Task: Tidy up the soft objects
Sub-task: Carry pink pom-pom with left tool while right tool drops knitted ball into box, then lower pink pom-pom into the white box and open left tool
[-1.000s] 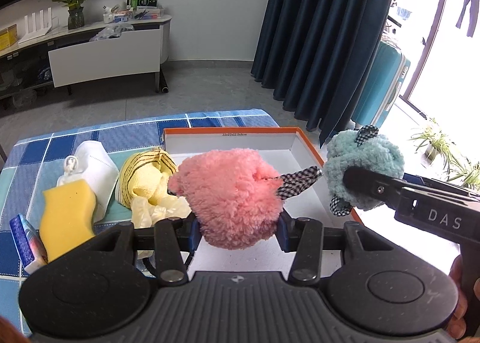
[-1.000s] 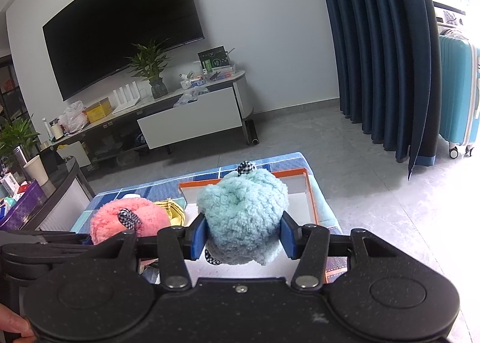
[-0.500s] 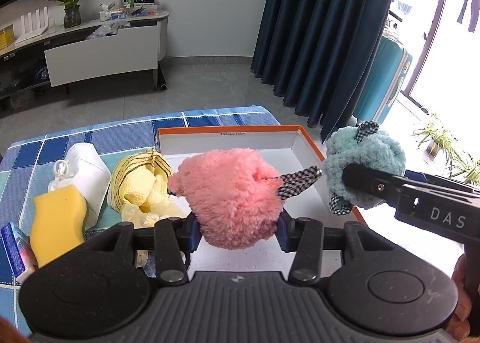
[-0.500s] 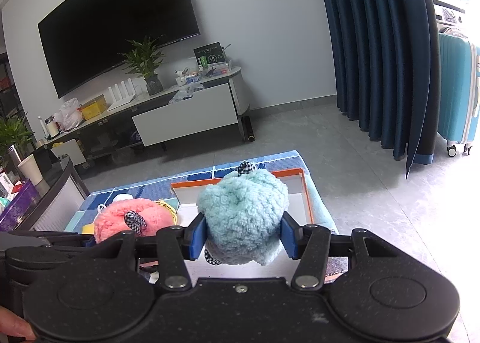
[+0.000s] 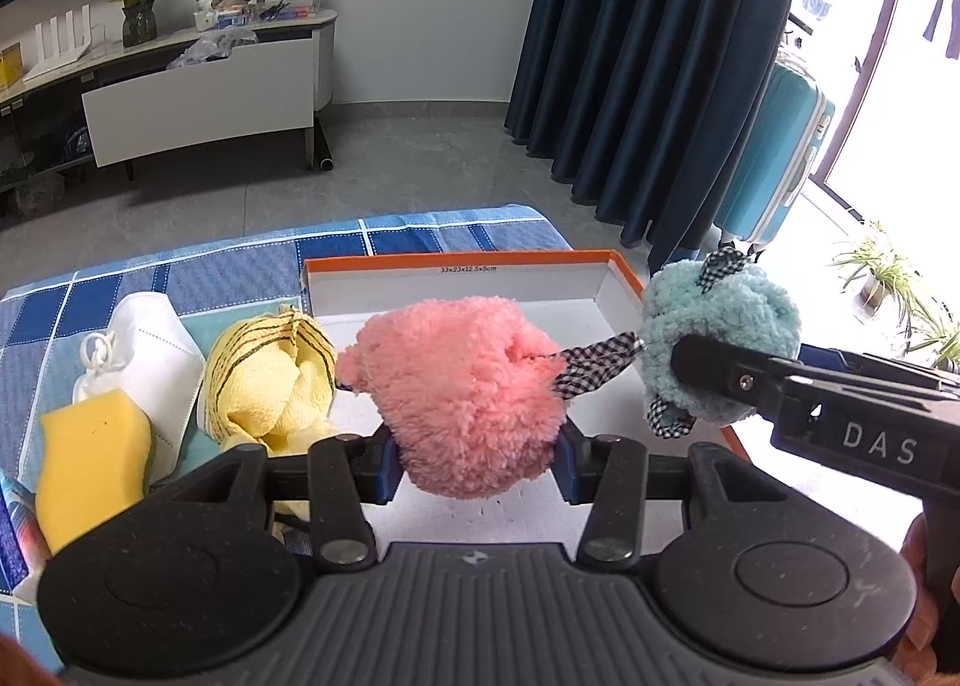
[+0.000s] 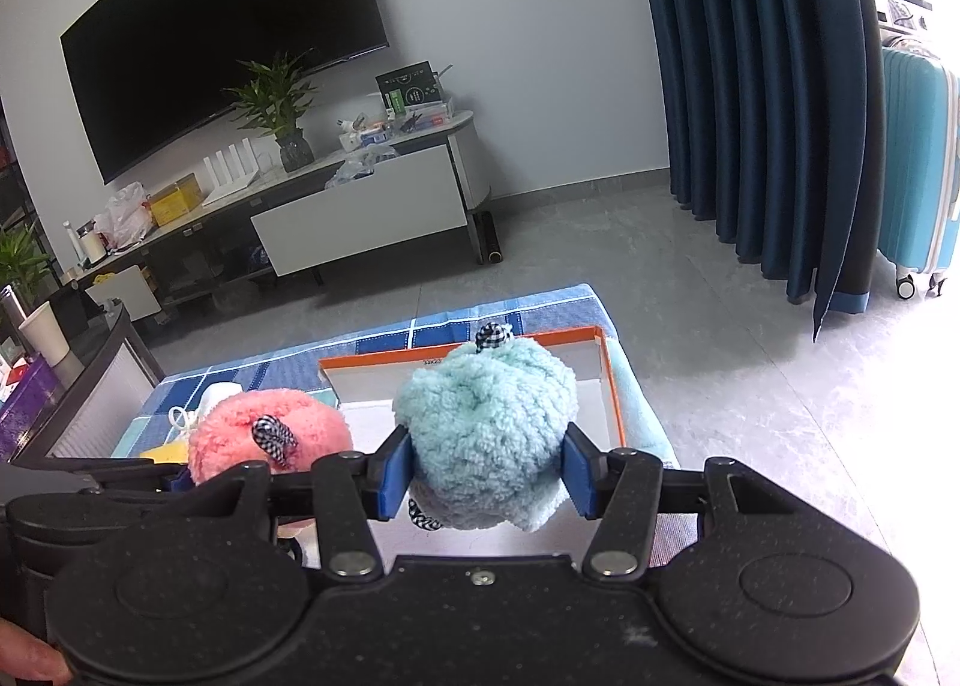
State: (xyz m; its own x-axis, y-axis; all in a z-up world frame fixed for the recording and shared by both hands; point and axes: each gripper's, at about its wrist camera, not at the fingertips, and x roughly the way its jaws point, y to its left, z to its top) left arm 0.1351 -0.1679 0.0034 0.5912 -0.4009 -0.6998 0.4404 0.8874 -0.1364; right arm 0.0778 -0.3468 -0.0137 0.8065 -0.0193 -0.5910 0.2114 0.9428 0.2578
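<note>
Over box [image 5: 456, 272] | left gripper [image 5: 474, 455] fingers clamp pink pompom [image 5: 456, 386] | right gripper [image 6: 487, 476] fingers clamp blue pompom [image 6: 486, 422] | left view only: sponge [image 5: 90, 464]

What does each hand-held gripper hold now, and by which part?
The left hand-held gripper clamps the pink fluffy ball across its lower body. The right hand-held gripper clamps the light blue fluffy ball across its middle.

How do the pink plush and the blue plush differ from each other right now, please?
The pink plush is salmon-coloured; the blue plush is pale teal. The pink plush sits in the left gripper, the blue plush in the right gripper. In the left wrist view the pink plush hangs over the box, the blue plush by its right rim. Both carry checked ribbons.
</note>
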